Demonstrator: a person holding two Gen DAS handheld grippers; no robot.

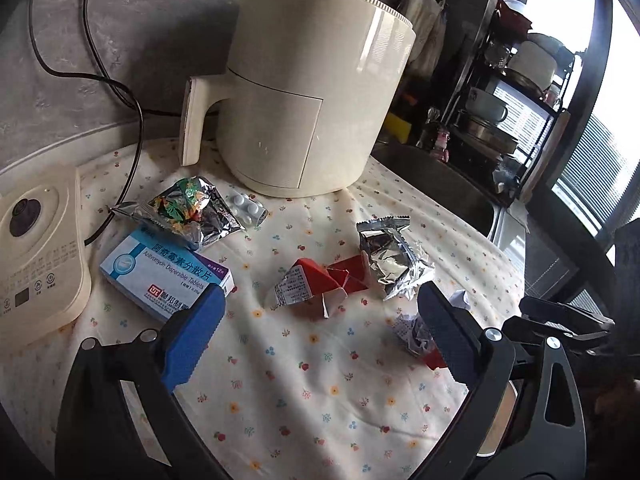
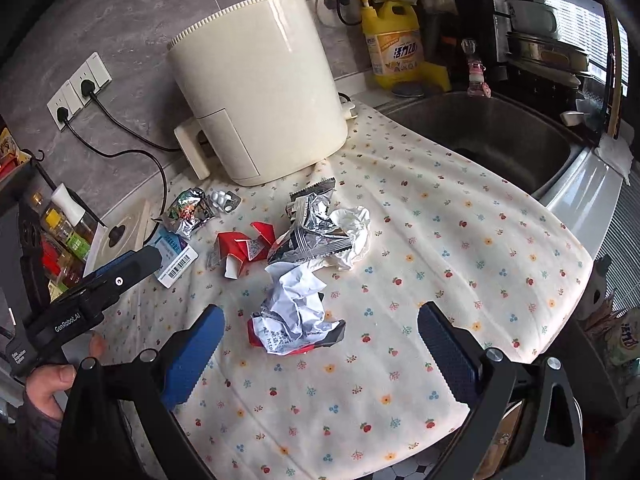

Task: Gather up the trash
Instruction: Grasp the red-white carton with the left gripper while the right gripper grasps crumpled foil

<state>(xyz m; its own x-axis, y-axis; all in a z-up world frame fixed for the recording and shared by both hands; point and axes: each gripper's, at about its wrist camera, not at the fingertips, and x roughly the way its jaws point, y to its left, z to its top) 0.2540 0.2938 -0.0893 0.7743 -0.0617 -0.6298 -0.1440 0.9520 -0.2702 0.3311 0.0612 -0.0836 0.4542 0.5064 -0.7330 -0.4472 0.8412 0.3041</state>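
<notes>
Trash lies on a floral cloth (image 1: 304, 380). In the left wrist view: a torn red carton (image 1: 320, 284), a silver foil wrapper (image 1: 394, 264), a colourful foil wrapper (image 1: 188, 210), a pill blister (image 1: 248, 206) and a blue medicine box (image 1: 160, 268). My left gripper (image 1: 316, 332) is open and empty just before the red carton. In the right wrist view: crumpled paper on a red wrapper (image 2: 296, 316), the silver wrapper (image 2: 312, 228), a white tissue (image 2: 356, 232) and the red carton (image 2: 244, 248). My right gripper (image 2: 320, 344) is open and empty around the crumpled paper.
A cream air fryer (image 1: 316, 92) stands at the back of the cloth. A cream scale-like device (image 1: 36, 248) lies at the left. A steel sink (image 2: 488, 136) is to the right, with a yellow detergent bottle (image 2: 394, 44) behind it. Cables run to wall sockets (image 2: 78, 88).
</notes>
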